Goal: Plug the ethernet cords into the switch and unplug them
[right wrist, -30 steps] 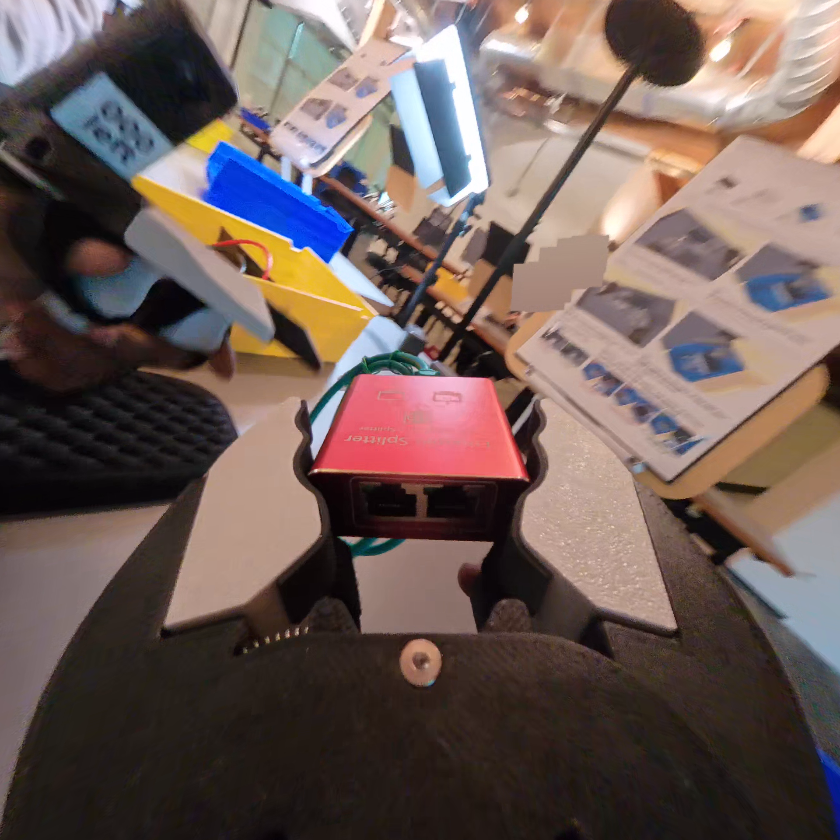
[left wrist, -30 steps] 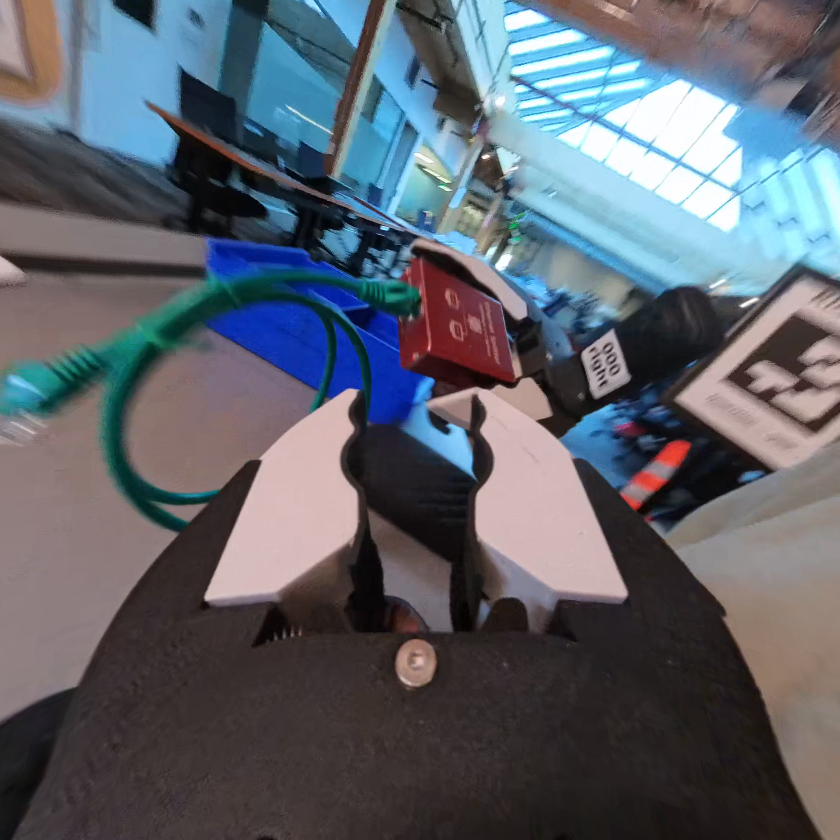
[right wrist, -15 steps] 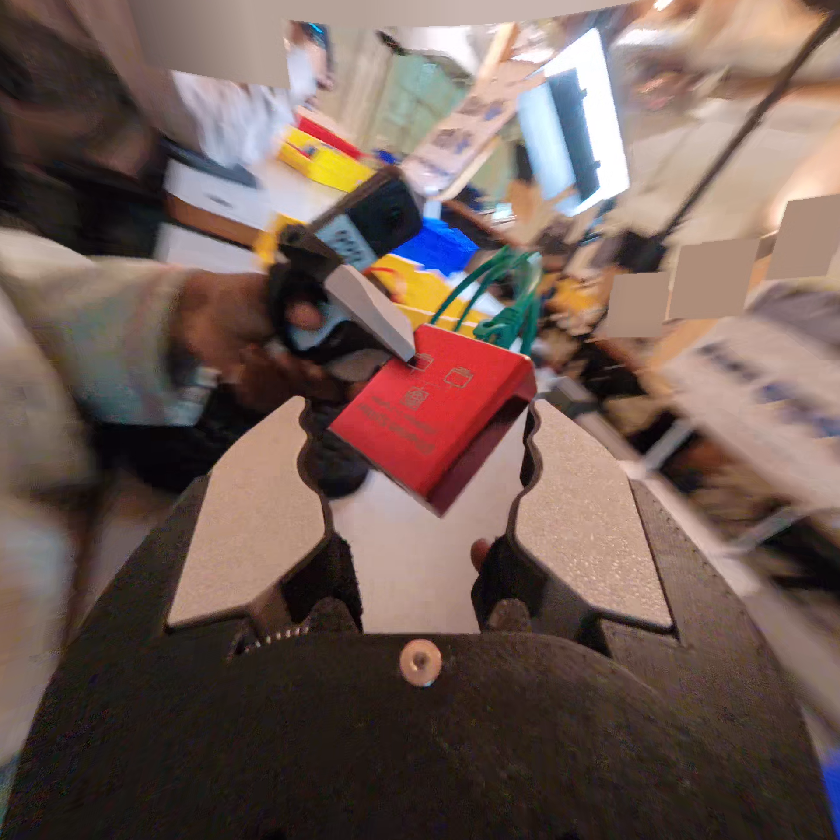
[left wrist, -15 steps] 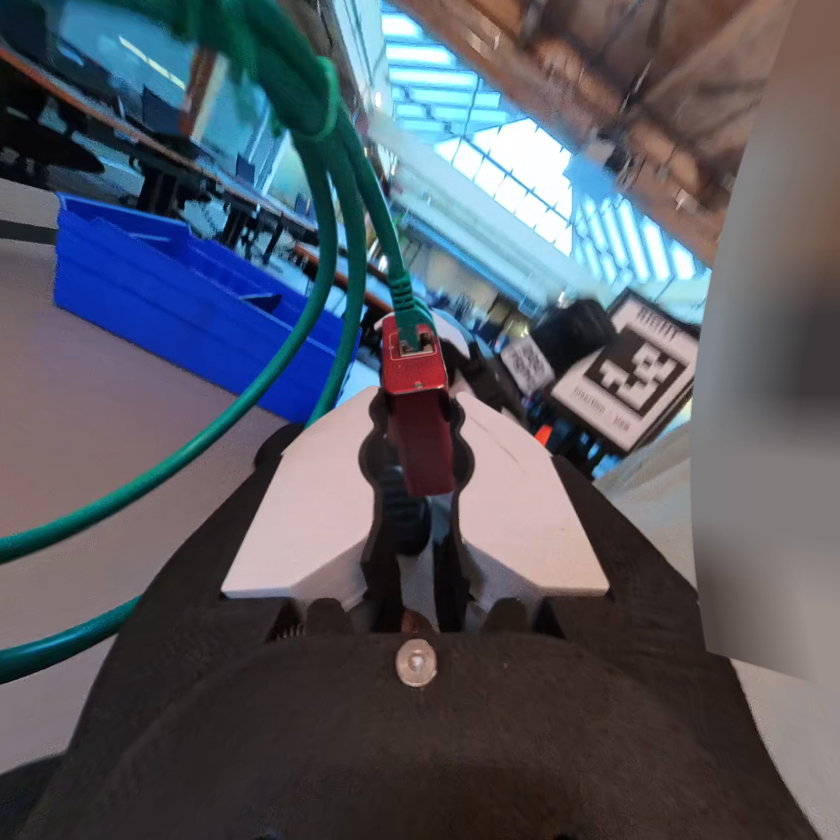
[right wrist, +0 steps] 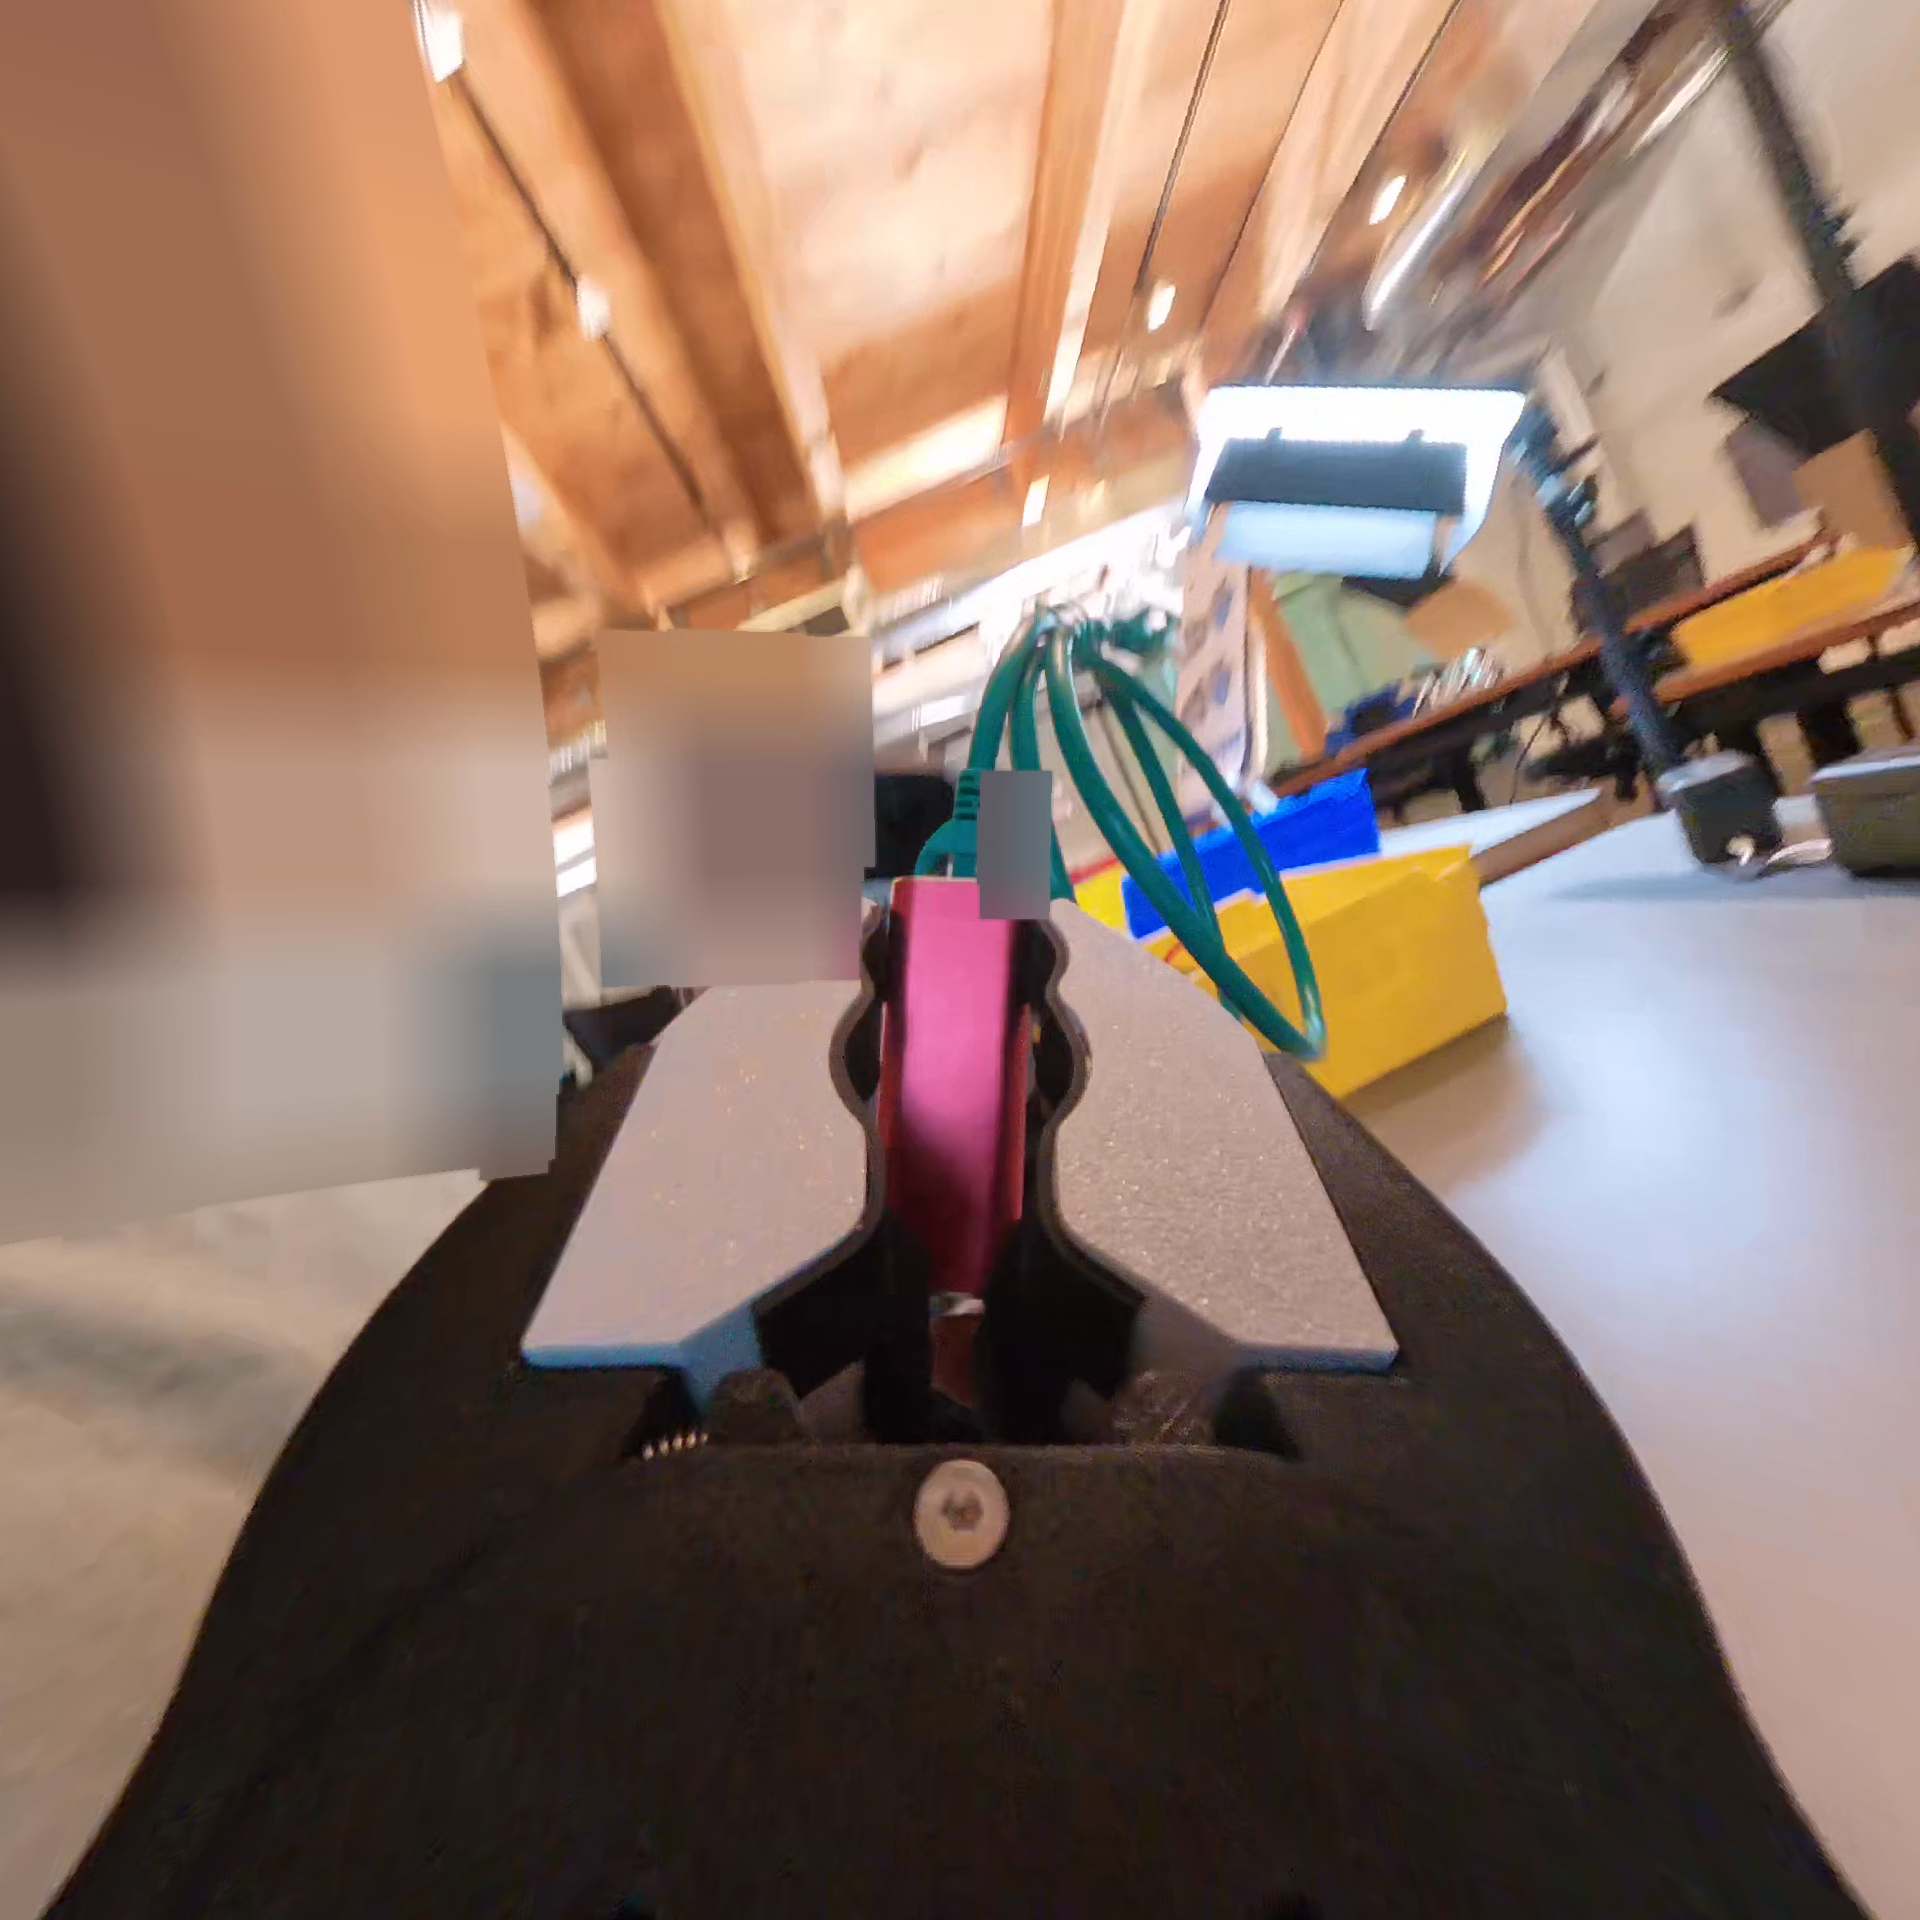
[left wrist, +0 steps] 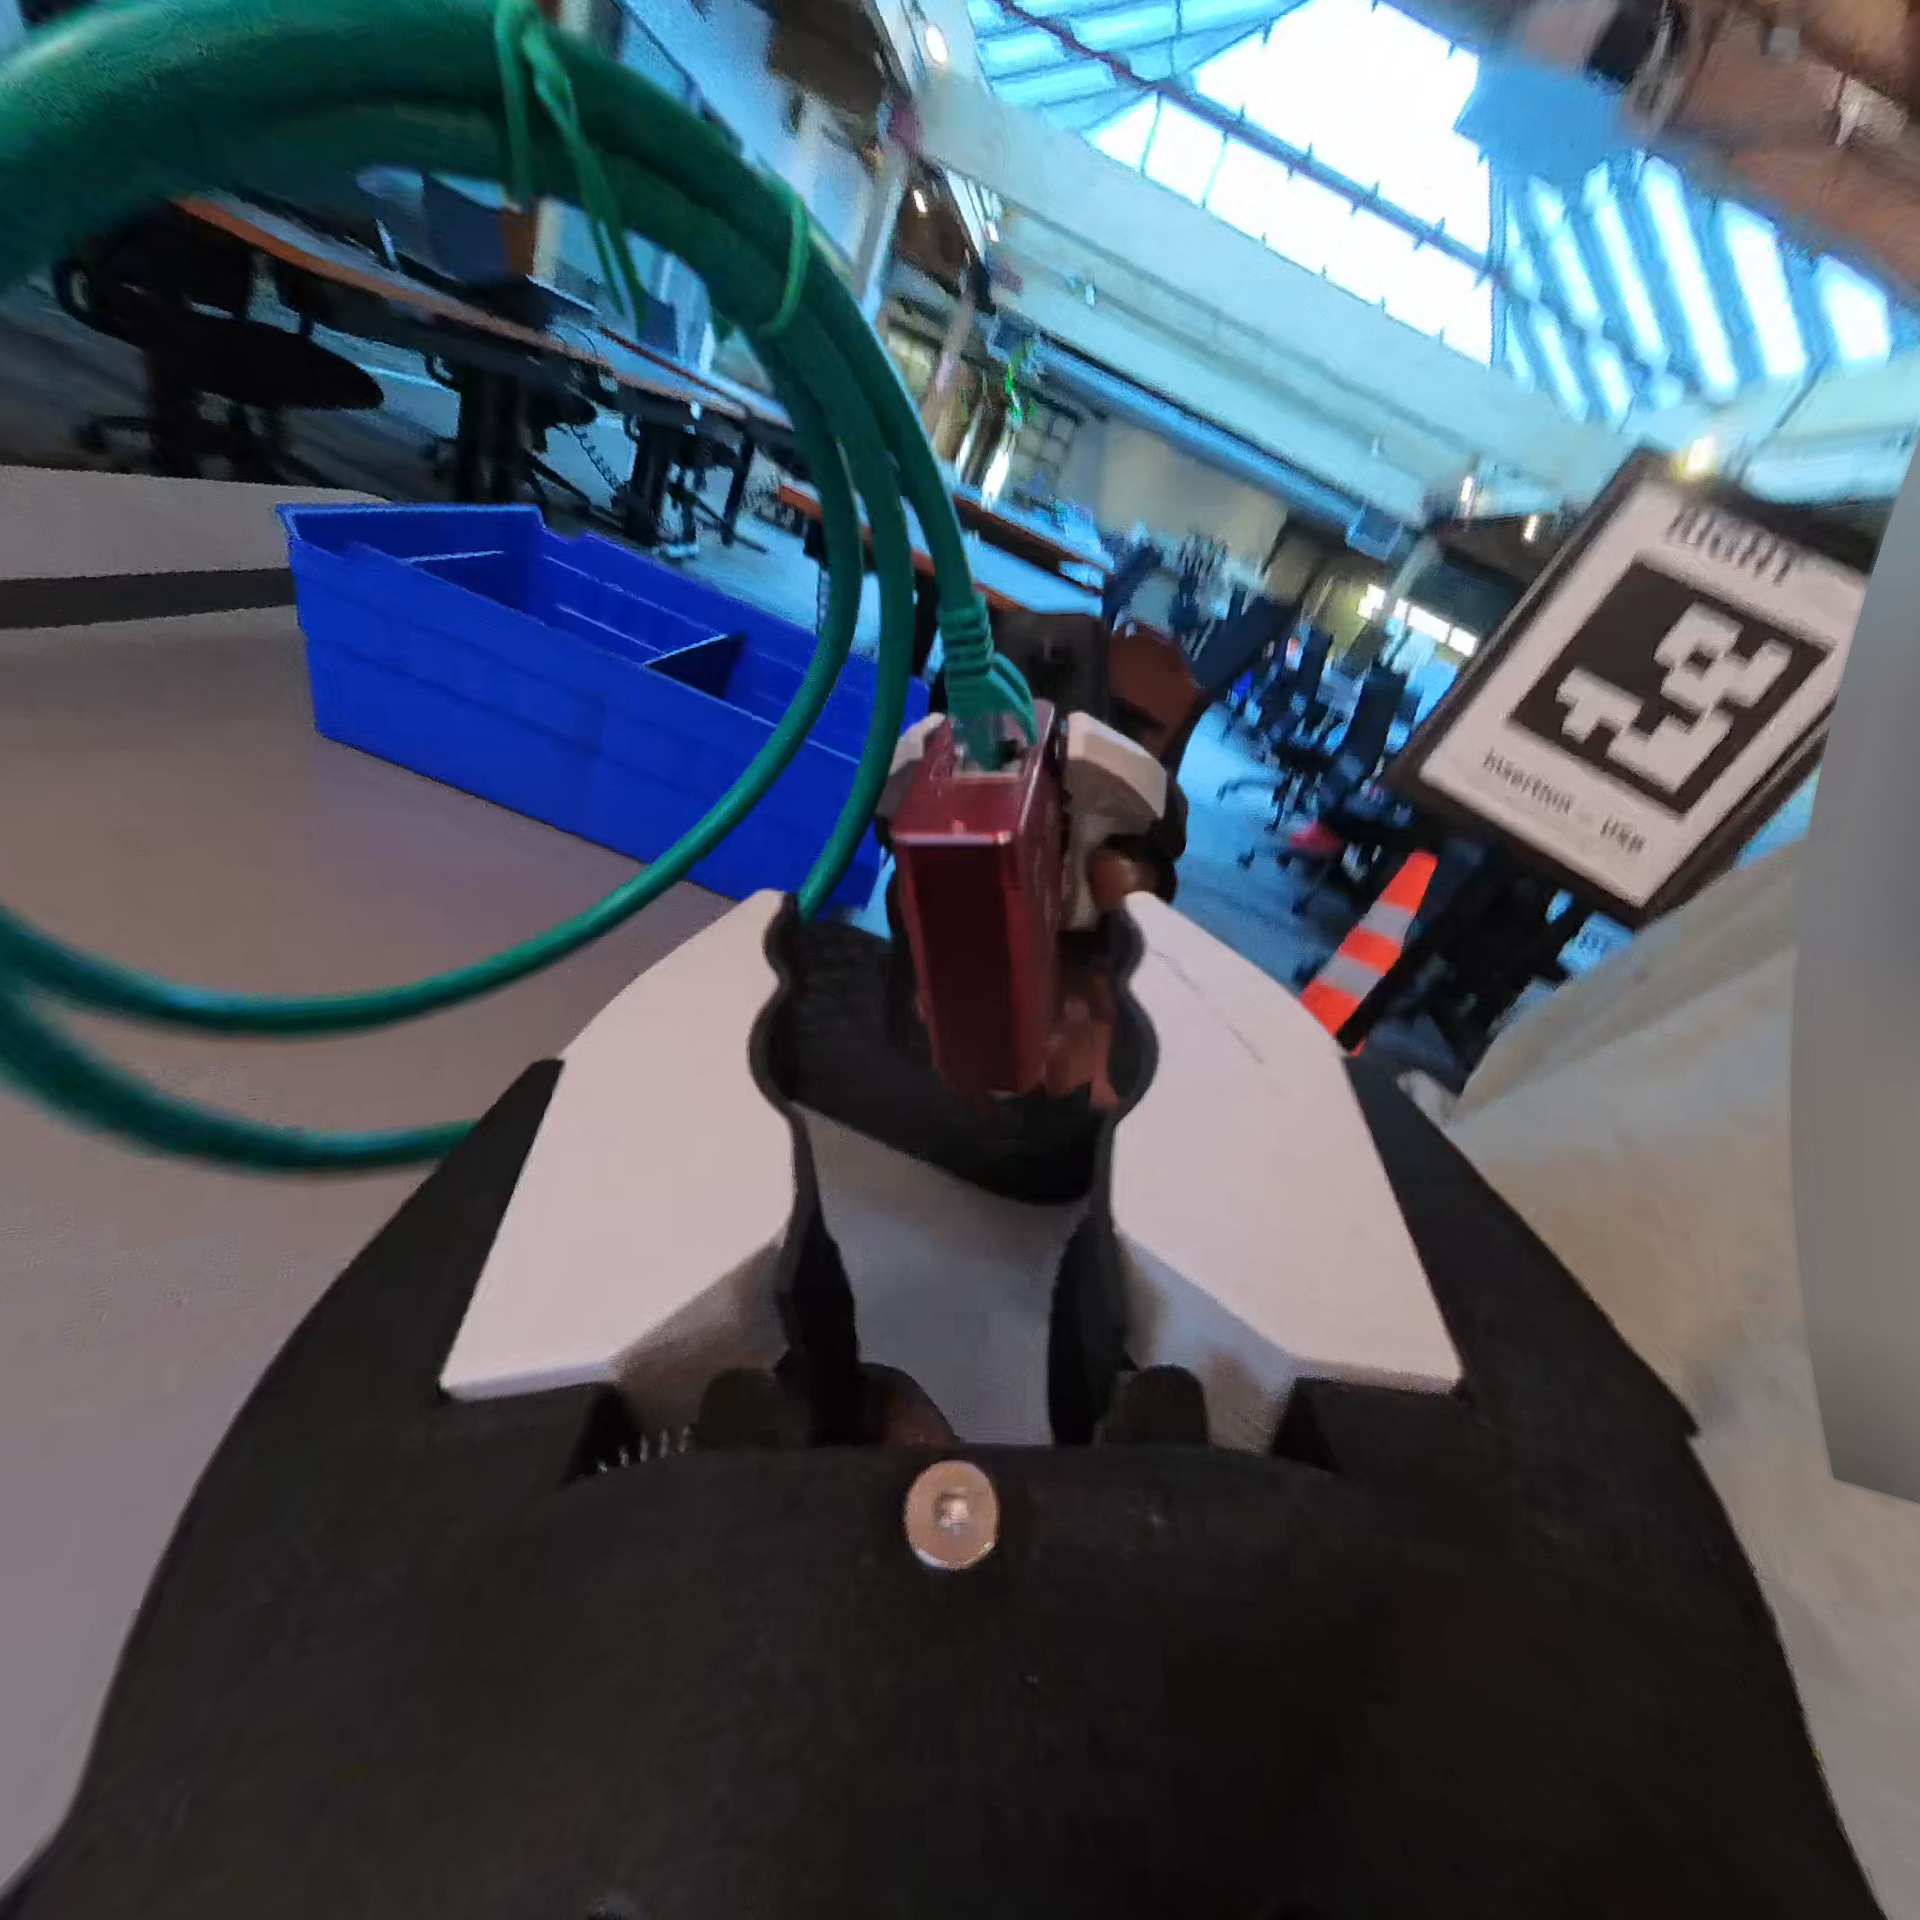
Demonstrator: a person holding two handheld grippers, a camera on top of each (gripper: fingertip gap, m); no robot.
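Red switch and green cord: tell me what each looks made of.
Red switch: seems anodised metal, going by its satin sheen and crisp folded edges; painted plastic is possible. Green cord: flexible rubbery plastic jacket, since it bends in smooth loops, with a ribbed moulded boot at the plug.

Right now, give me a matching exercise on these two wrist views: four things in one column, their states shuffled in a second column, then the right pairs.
Things
1. red switch
2. green ethernet cord
3. blue bin
4. left tongs

States
A. open, gripping nothing
B. standing on the table
C. clamped in the right tongs
D. plugged into the switch, looping upward

Pairs: 1-C, 2-D, 3-B, 4-A
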